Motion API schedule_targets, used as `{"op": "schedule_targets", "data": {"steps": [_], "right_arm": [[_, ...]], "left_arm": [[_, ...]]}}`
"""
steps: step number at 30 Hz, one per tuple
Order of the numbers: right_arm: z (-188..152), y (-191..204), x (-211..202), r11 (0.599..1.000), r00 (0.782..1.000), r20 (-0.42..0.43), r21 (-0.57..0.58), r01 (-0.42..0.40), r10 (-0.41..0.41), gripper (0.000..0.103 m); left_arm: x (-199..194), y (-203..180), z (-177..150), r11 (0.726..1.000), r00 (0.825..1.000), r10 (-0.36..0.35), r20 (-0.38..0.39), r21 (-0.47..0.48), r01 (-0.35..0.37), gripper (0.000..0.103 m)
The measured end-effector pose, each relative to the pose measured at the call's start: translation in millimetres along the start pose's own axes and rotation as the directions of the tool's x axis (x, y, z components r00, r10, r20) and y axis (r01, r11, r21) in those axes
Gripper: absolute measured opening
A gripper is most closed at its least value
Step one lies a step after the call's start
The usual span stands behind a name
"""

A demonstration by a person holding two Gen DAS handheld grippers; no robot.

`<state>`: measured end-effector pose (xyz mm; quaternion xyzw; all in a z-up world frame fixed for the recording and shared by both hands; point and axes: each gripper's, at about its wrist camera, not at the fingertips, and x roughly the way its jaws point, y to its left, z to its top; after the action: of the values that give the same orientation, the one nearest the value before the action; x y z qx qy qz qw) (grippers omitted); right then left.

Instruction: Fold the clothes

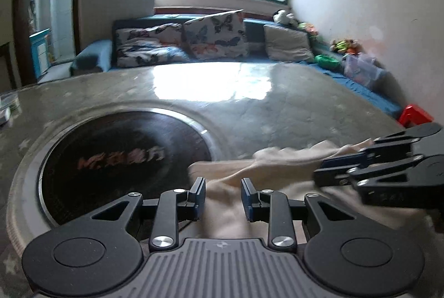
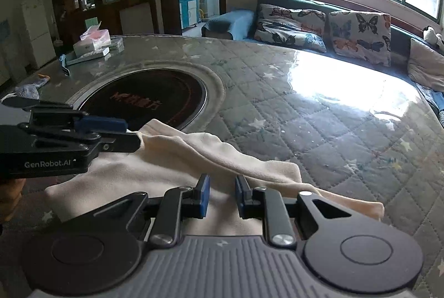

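Note:
A cream garment (image 2: 194,159) lies partly folded on the round quilted table (image 2: 319,131), near its front edge; it also shows in the left wrist view (image 1: 277,167). My left gripper (image 1: 223,196) is open just above the cloth's left part; in the right wrist view it (image 2: 133,135) comes in from the left, its tips at the cloth's raised edge. My right gripper (image 2: 222,193) is open over the cloth's middle; in the left wrist view it (image 1: 322,168) enters from the right, over the cloth. Neither holds the cloth.
A dark round hotplate (image 2: 149,100) is set in the table's centre, just beyond the garment. Boxes and a tissue pack (image 2: 94,44) sit at the far left of the table. A sofa with butterfly cushions (image 2: 358,34) runs behind. A red stool (image 1: 415,114) stands at the right.

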<state>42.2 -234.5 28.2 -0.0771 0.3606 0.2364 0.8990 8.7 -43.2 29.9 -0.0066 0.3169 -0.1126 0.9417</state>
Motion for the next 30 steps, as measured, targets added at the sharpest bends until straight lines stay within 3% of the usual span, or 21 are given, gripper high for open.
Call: {"op": "schedule_targets", "data": {"steps": [7,13,18,24,30], "right_arm": [[-1,-1,-7,1.000,1.000,0.005,0.005,0.009,-0.009,0.020],[-3,13,-25,0.999,0.999,0.017,-0.037,-0.032,0.033,0.021],[-13,26,-36,0.996,0.998,0.010,-0.071,-0.060,0.061,0.022],[-27,33,-52,0.994,0.997,0.007,-0.079,-0.074,0.075,0.022],[-43,33,-50,0.995,0.998,-0.008,-0.077,-0.066,0.066,0.023]], "left_arm": [[-4,17,-5,0.997,0.999,0.052,-0.014,-0.062,-0.053,0.031],[-38,-4,-1,1.000,0.998,-0.015,0.060,-0.022,0.016,0.031],[-46,-26,-12,0.995,0.995,-0.092,0.045,0.029,0.091,0.031],[-36,-33,-29,0.995,0.996,-0.089,0.000,0.039,0.089,0.031],[-34,-36,-36,0.995,0.997,-0.073,0.006,0.064,0.072,0.032]]}}
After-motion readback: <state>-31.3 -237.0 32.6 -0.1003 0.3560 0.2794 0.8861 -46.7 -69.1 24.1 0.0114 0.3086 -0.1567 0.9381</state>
